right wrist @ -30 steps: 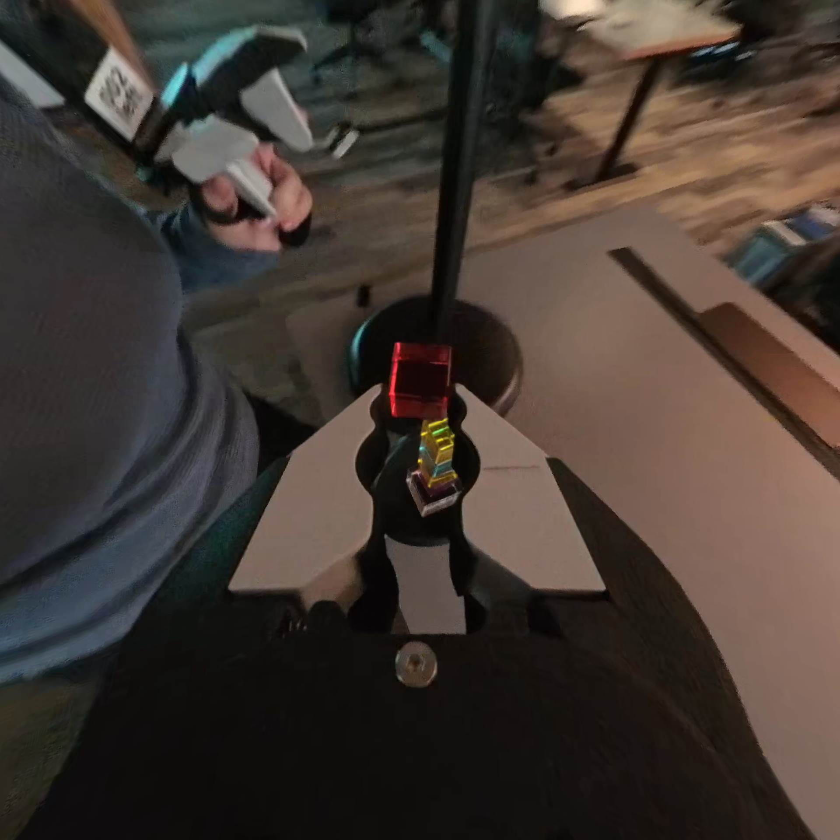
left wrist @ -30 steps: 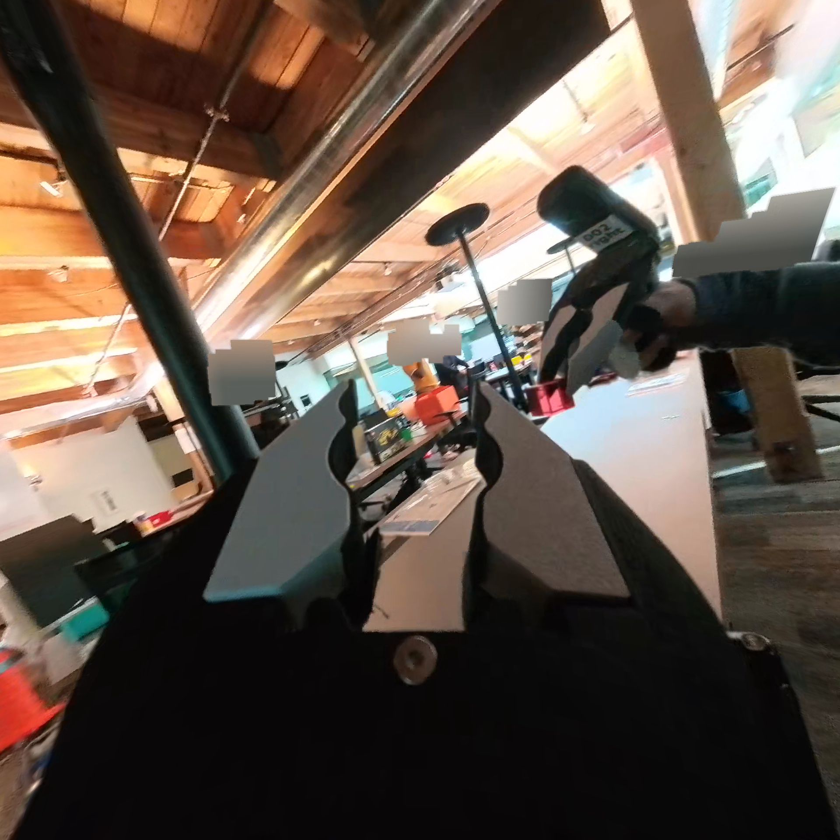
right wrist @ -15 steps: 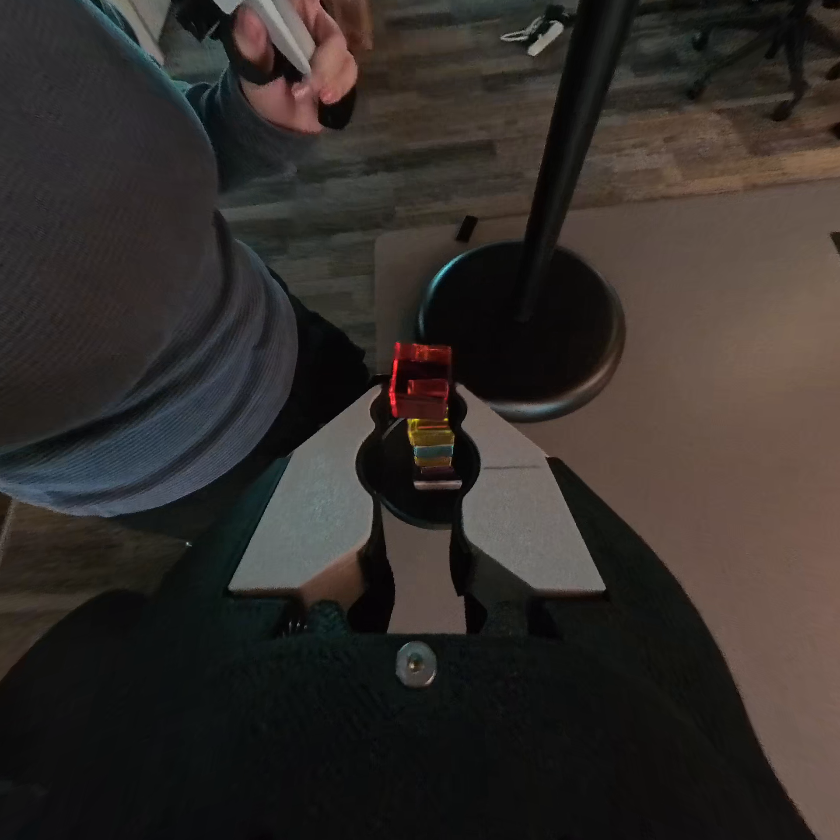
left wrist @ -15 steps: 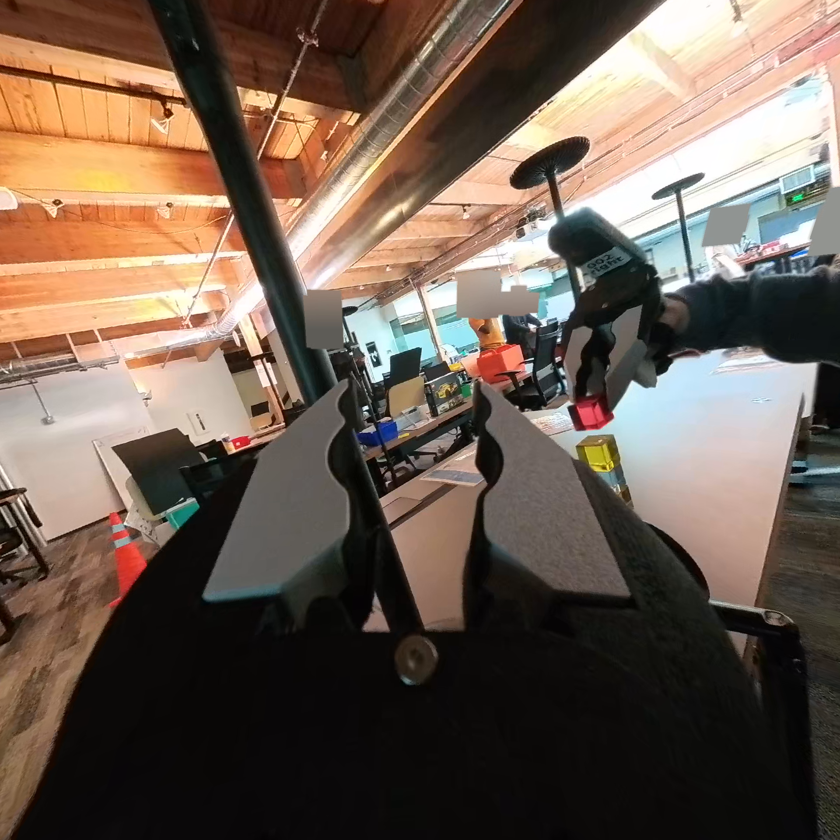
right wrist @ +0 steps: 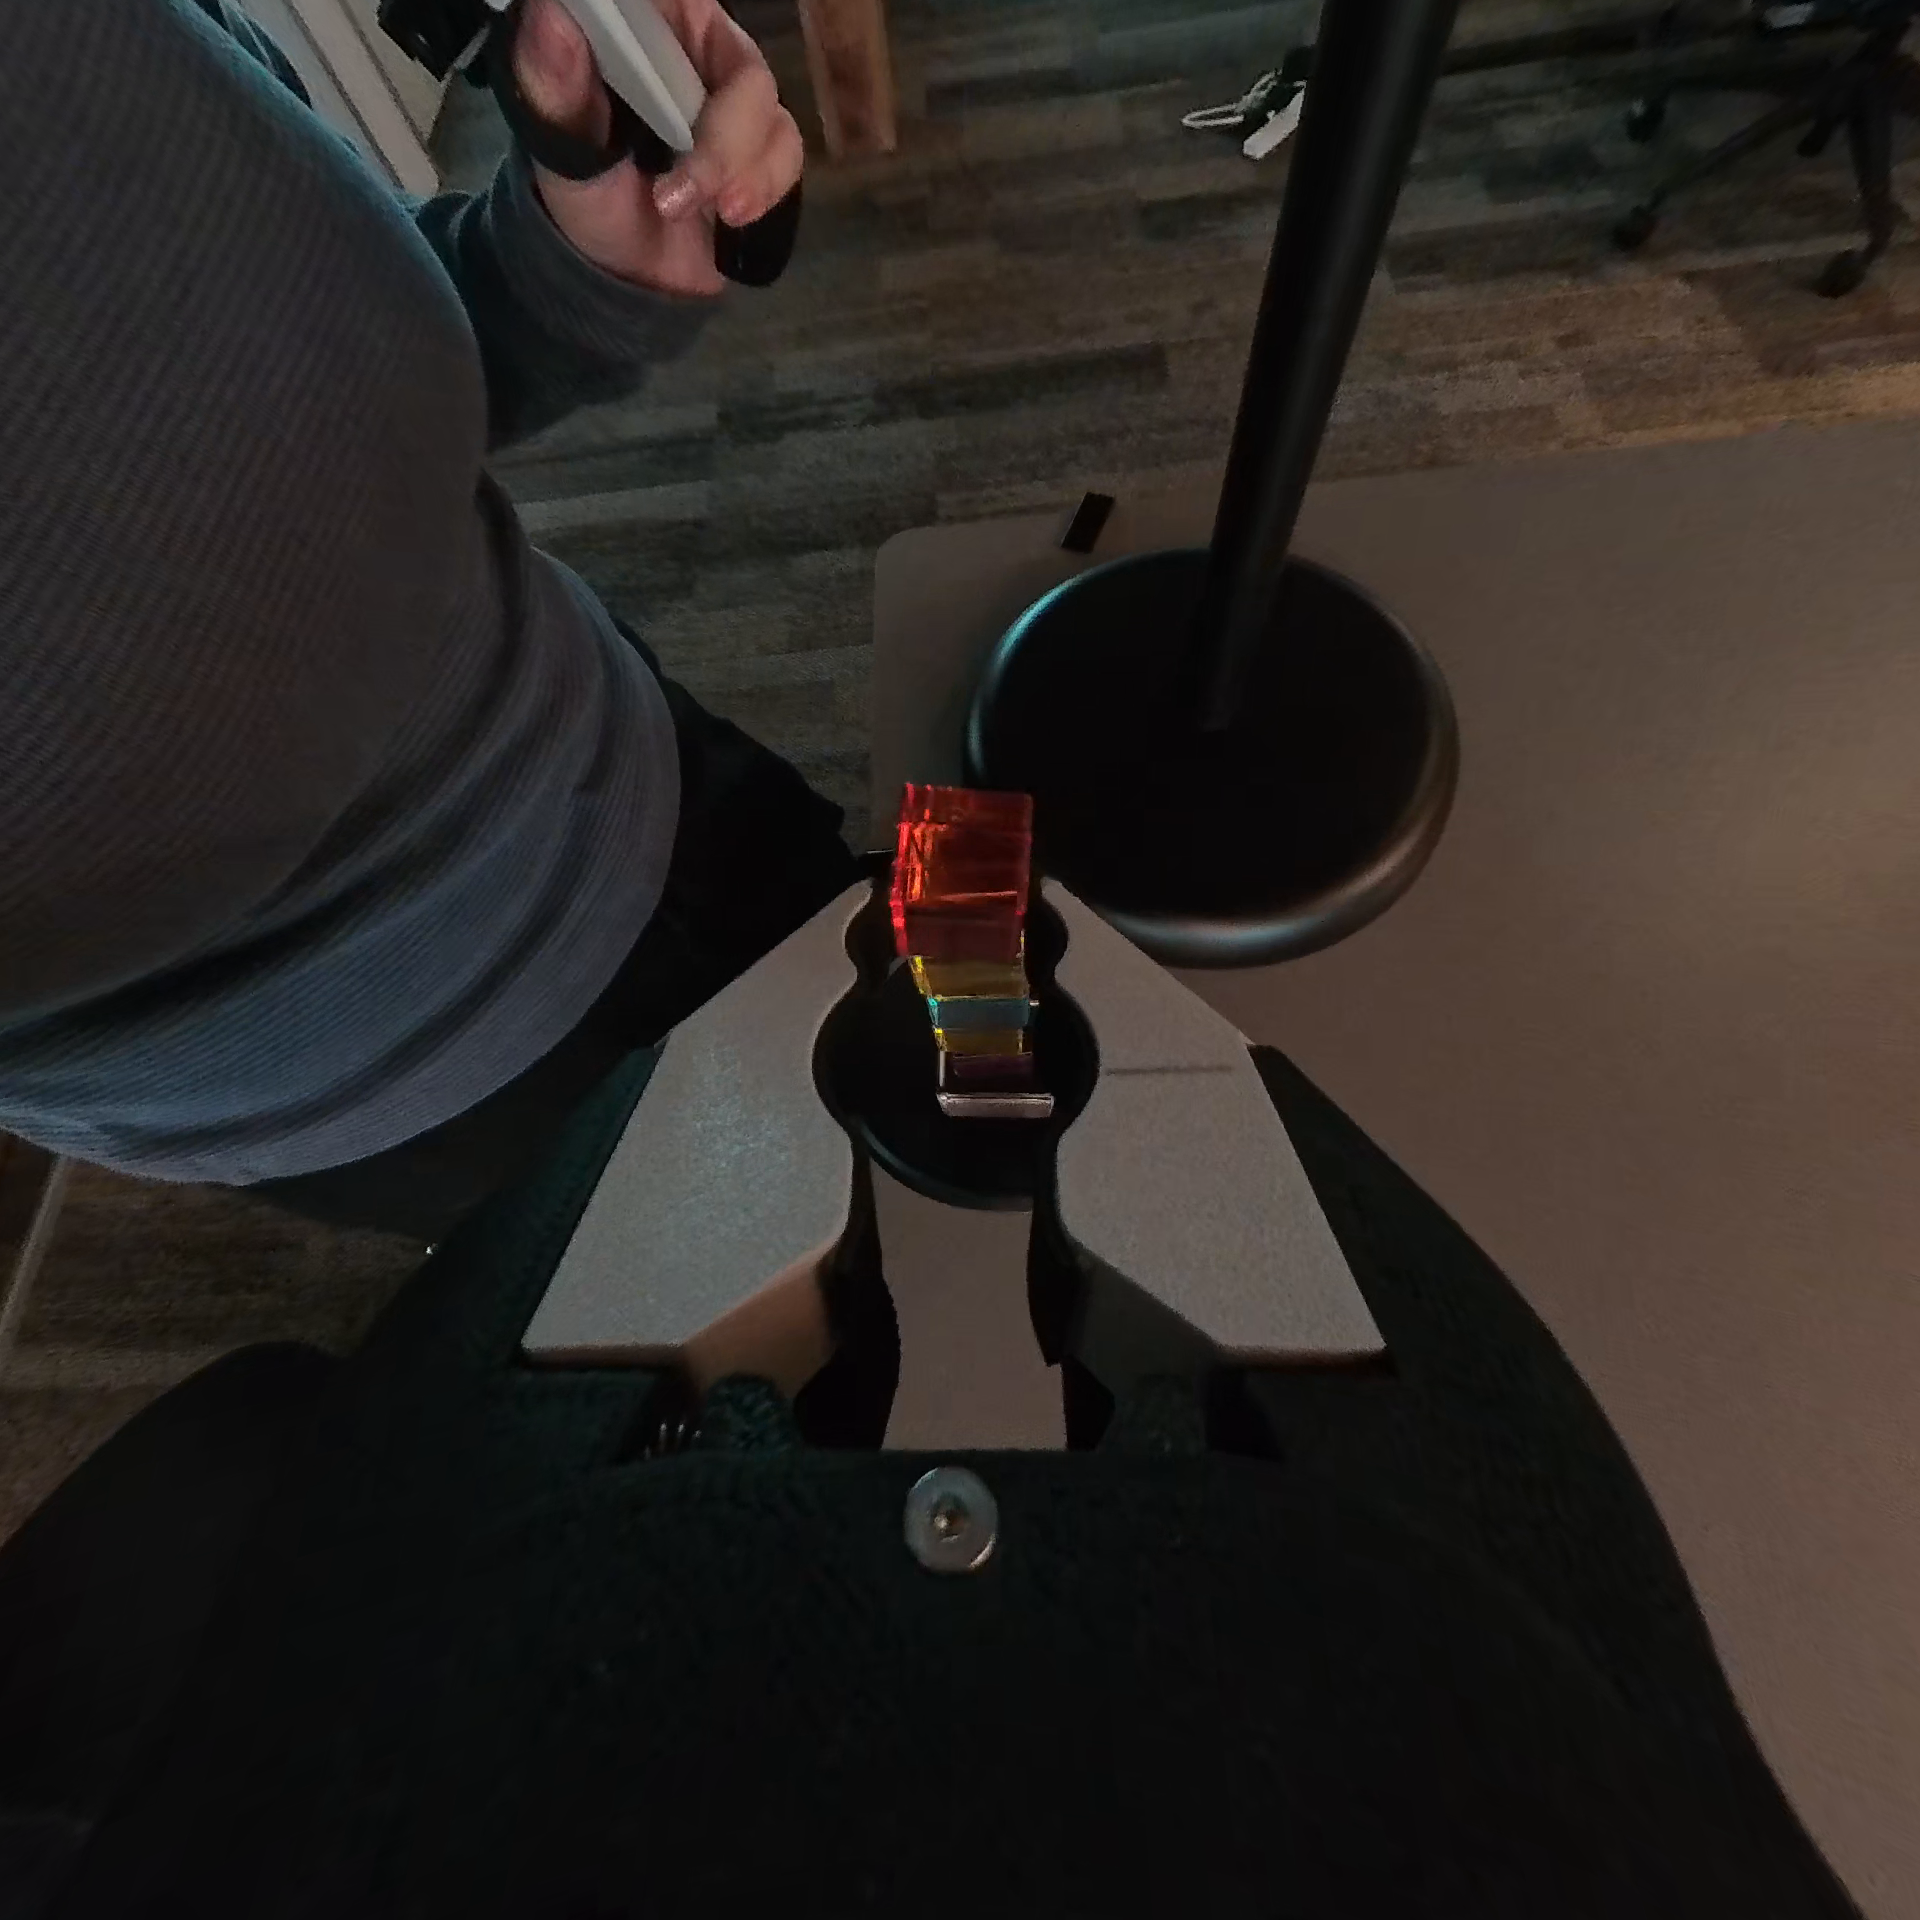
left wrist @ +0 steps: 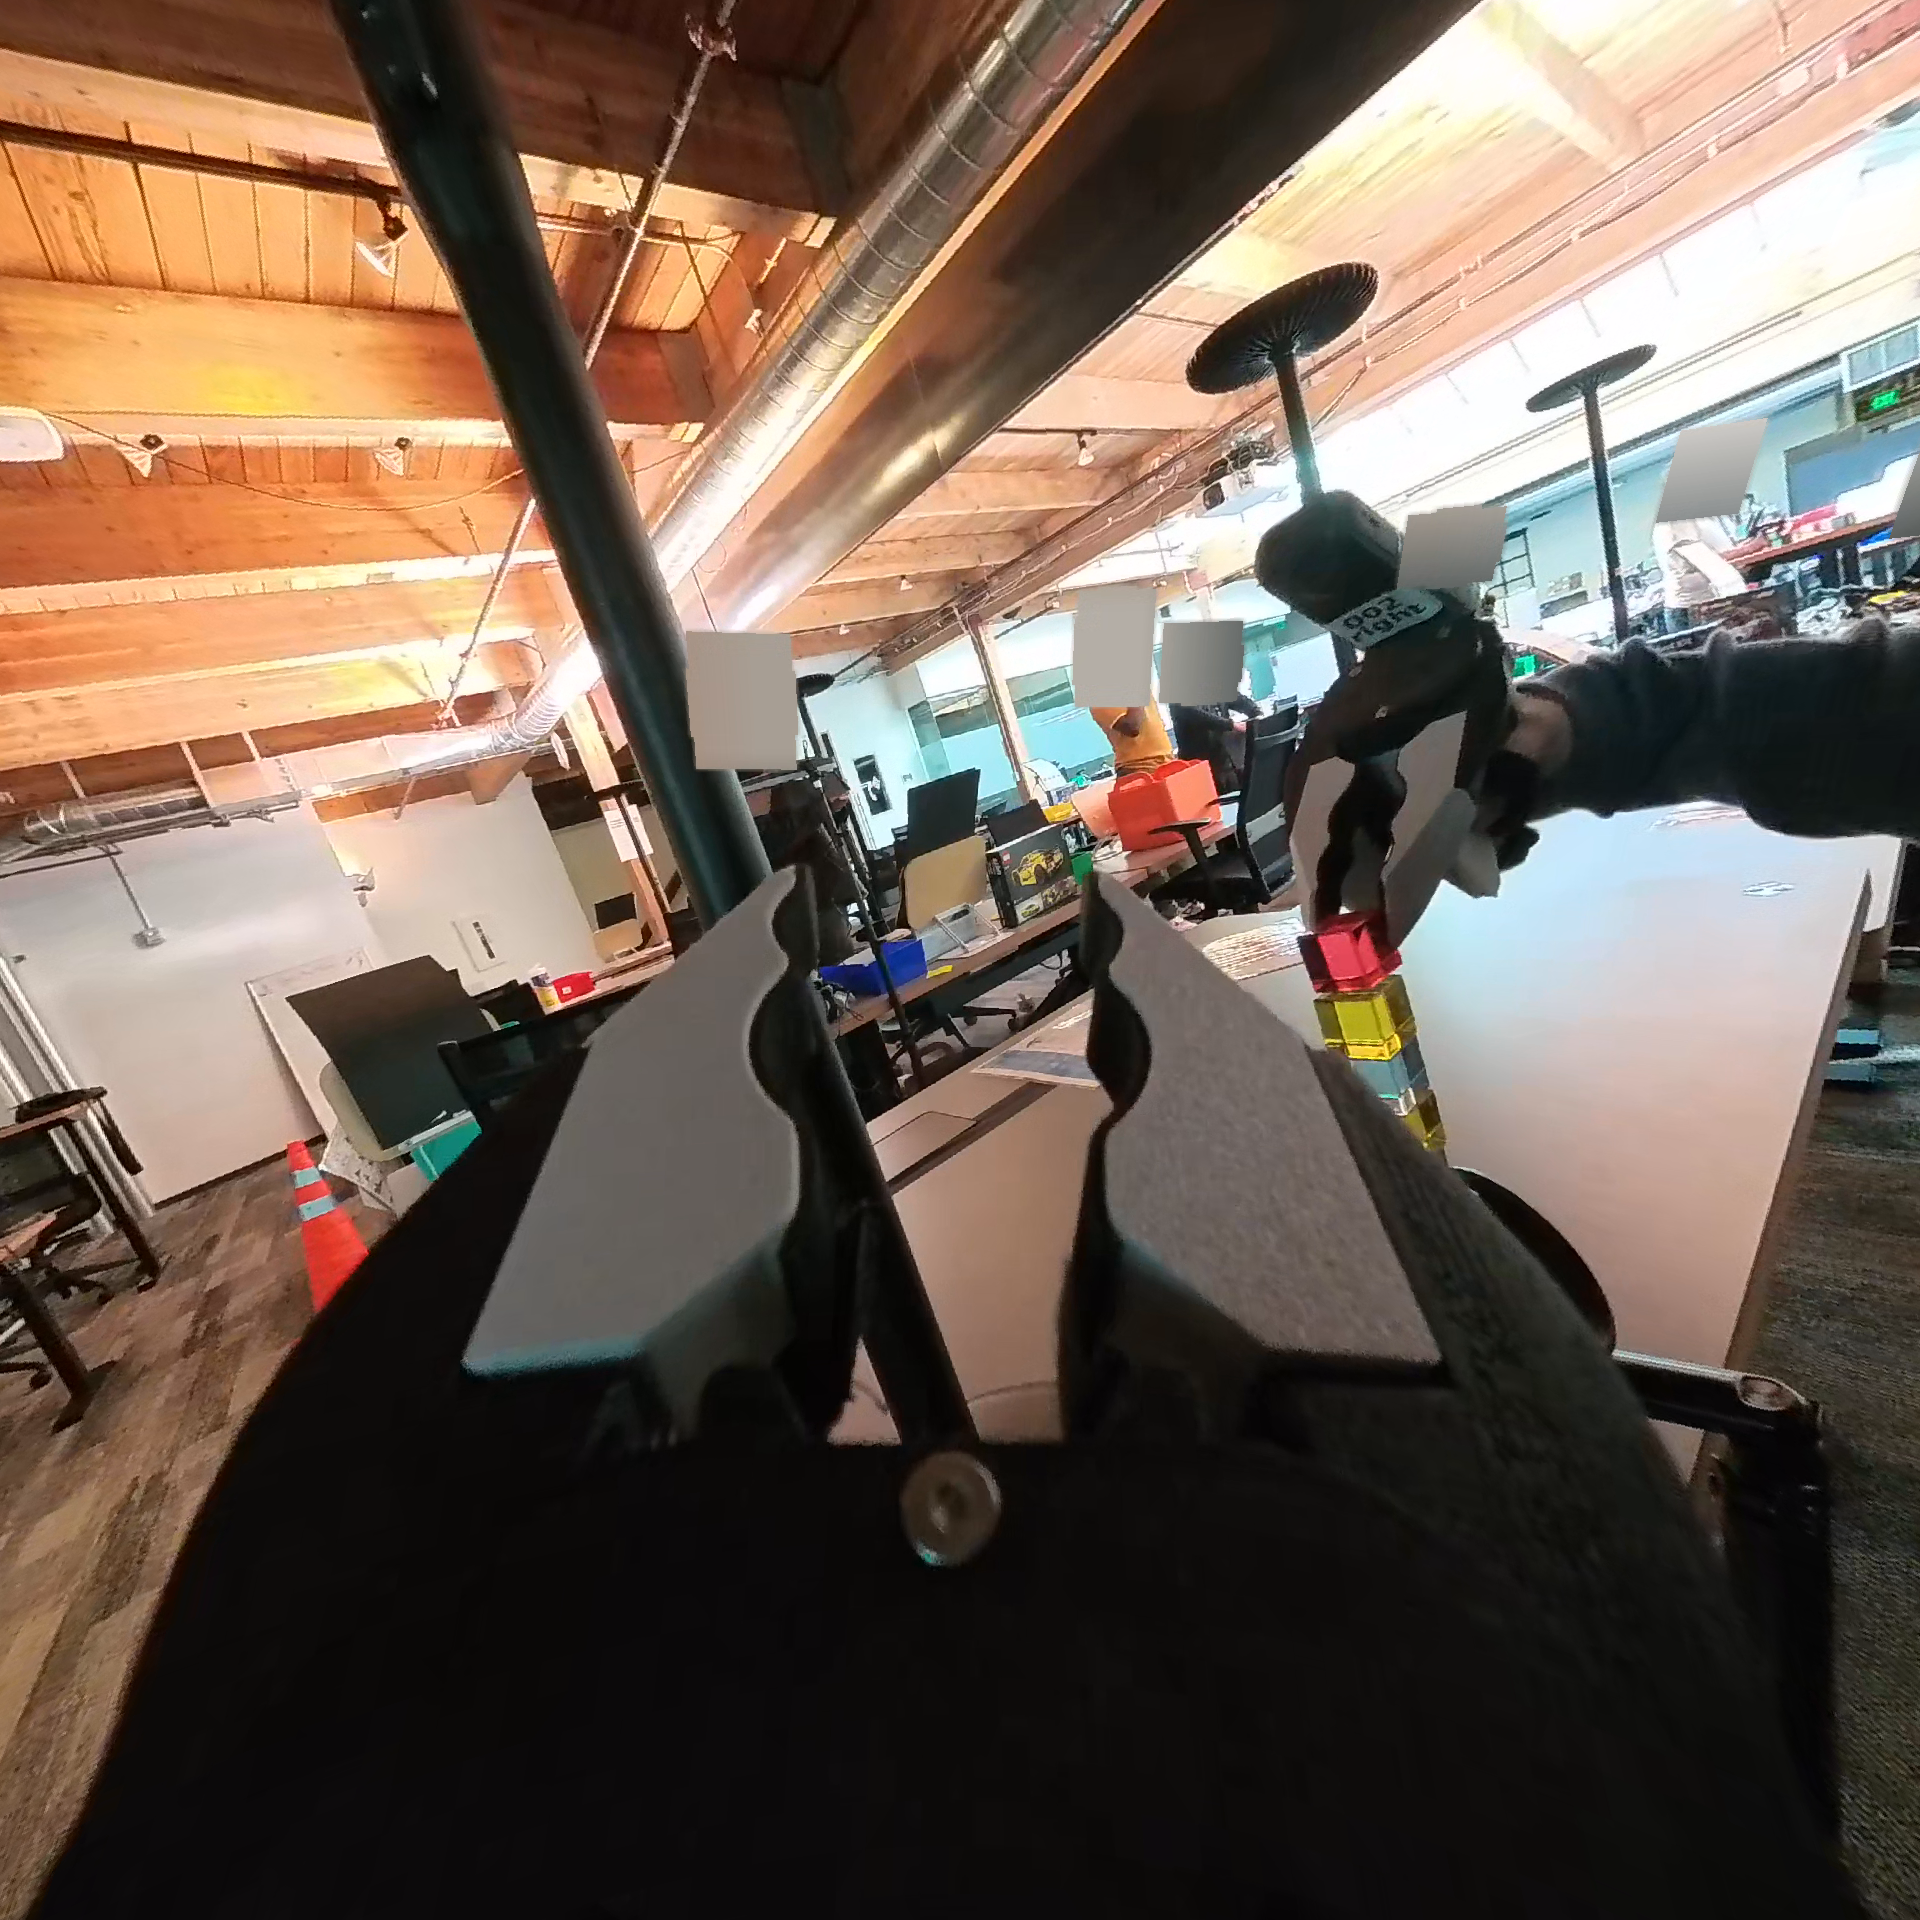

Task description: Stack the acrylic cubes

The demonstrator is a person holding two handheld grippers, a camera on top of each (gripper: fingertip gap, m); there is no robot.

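Pinching a translucent red cube (right wrist: 964, 868) between its fingertips, the right gripper (right wrist: 961, 904) points steeply down over a stack of cubes (right wrist: 982, 1023). Both pads press the cube's side faces, which leaves its underside unobstructed. In the left wrist view the red cube (left wrist: 1348, 951) sits at the very top of the column, directly above a yellow cube (left wrist: 1363, 1023); whether the two faces touch cannot be told, because the joint is too fine to resolve.

Below the yellow cube come a pale blue cube, another yellow one and a dark purple one, all translucent and roughly aligned on one vertical axis. The lowest part of the stack is hidden behind the left gripper's own finger in the left wrist view. The column stands on a pale table (right wrist: 1662, 1039), just beside the round black base (right wrist: 1216, 748) of a pole (right wrist: 1299, 364). The downward approach keeps the right gripper's fingers alongside the top cube only, apart from the lower cubes.

The left gripper (left wrist: 940, 894) is held off to the side, well apart from the stack, aimed across the room. Its jaws are spread, with nothing between the pads. The person's hand (right wrist: 665, 135) grips its handle close to the torso, so it stays out of the working area.
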